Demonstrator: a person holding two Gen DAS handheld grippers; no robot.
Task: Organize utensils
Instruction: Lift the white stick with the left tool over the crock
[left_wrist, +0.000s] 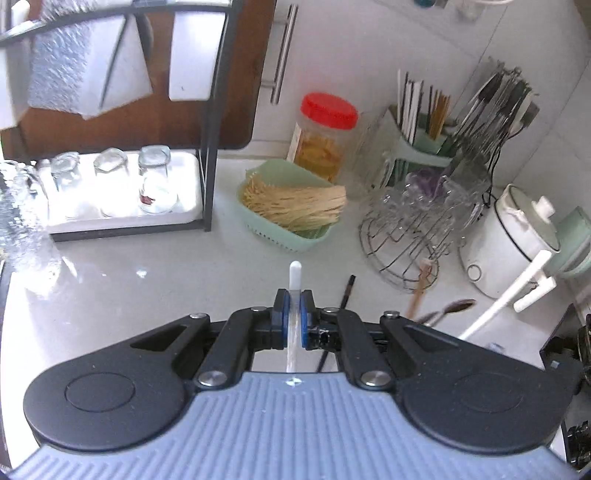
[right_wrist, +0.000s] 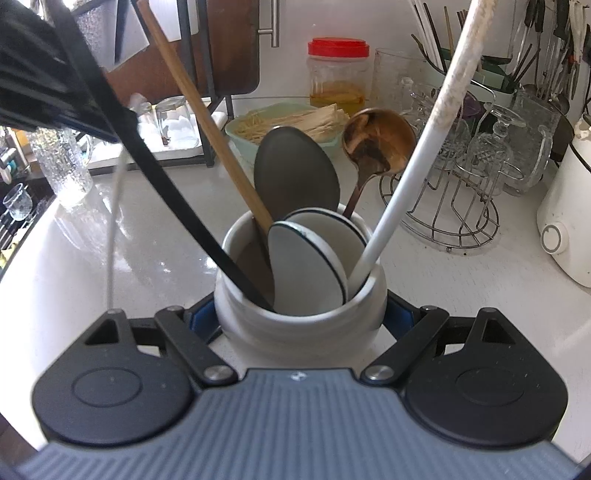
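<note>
My left gripper (left_wrist: 294, 317) has its jaws pinched narrow on a thin clear-and-white utensil (left_wrist: 294, 280), carried over the open middle of the worktop (left_wrist: 166, 269). My right gripper (right_wrist: 301, 317) clamps its jaws wide around the white crock (right_wrist: 301, 321), which stands nearer the front edge and is already crowded with spoons and handles. I think the slim, slick stem could slide or swivel in my grip, and its tip may snag the leaning handles, tipping the crock.

Glossy ceramic crock (right_wrist: 301, 314); matt grey spoon (right_wrist: 295, 173); polished copper spoon (right_wrist: 380, 142); glossy counter (right_wrist: 443, 295)
</note>
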